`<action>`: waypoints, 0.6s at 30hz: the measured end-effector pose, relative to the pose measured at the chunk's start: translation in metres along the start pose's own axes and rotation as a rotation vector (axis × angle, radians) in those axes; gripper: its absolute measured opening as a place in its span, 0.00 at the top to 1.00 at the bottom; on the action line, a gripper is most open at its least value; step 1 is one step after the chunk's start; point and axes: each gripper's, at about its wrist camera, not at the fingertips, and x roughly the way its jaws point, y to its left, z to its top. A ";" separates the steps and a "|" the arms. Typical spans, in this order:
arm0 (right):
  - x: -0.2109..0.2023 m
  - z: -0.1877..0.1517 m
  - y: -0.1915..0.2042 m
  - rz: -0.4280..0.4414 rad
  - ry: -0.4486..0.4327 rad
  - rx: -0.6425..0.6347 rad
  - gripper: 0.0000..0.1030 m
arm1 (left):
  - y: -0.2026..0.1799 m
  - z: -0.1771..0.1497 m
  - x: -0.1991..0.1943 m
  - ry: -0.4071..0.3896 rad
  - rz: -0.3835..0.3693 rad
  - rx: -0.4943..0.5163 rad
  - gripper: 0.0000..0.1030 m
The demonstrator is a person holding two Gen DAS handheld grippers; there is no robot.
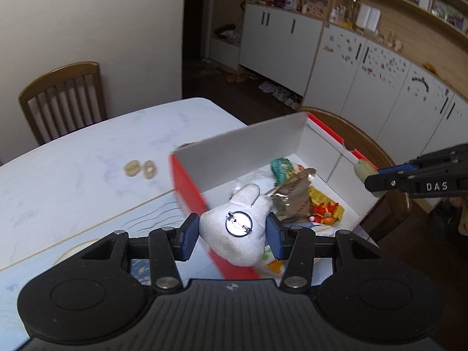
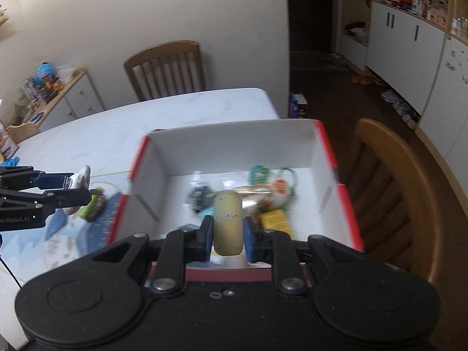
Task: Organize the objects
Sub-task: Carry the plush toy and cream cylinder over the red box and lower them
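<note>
Left gripper (image 1: 232,235) clamps plush (image 1: 234,231) over box (image 1: 187,181) wall, could snag; right gripper (image 2: 228,234) grips capsule toy (image 2: 227,222) above box, might tumble

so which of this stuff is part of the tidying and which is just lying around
Part of the job:
- white plush, held in left tongs
- green plush, held in right tongs
- box with the snack packets in it
- two small tan pieces on the table, probably

Just lying about:
- chairs
- cabinets
- shoes on the floor
</note>
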 end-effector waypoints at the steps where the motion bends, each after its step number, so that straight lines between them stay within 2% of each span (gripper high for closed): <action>1: 0.001 0.000 -0.006 -0.005 0.001 0.000 0.81 | -0.007 0.002 0.007 0.006 0.003 0.014 0.54; 9: 0.020 -0.001 -0.040 -0.011 0.021 -0.010 0.81 | -0.039 0.021 0.057 0.051 0.023 0.065 0.54; 18: 0.057 0.003 -0.045 -0.002 0.080 -0.060 0.81 | -0.048 0.046 0.115 0.106 0.081 0.092 0.54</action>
